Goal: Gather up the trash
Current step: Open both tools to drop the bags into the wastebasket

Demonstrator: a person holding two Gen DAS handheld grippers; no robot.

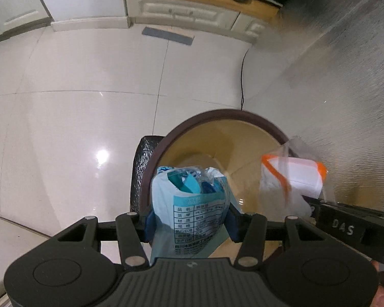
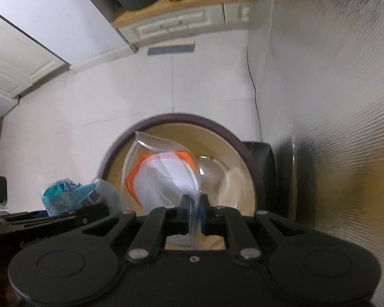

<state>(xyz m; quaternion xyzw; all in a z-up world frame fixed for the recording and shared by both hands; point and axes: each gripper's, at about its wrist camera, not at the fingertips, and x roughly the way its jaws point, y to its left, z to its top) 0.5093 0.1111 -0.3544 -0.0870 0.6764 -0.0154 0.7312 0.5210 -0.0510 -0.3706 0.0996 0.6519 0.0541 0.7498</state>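
We hold both pieces of trash over the open bin (image 2: 181, 125): the left gripper (image 1: 189, 223), jaws clamped on a blue printed packet (image 1: 192, 199), hangs at the near rim, the right gripper (image 2: 193, 211), pinching a clear orange-edged bag (image 2: 163, 176), nearer the middle.

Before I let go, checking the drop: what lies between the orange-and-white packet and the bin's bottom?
Nothing: the packet hangs over the bin, bare inside, in the right wrist view.

Glossy pale floor tiles (image 1: 89, 81) ran to a white cabinet (image 1: 187, 12) with a wooden top; right of it stood a textured silvery wall (image 1: 345, 64).
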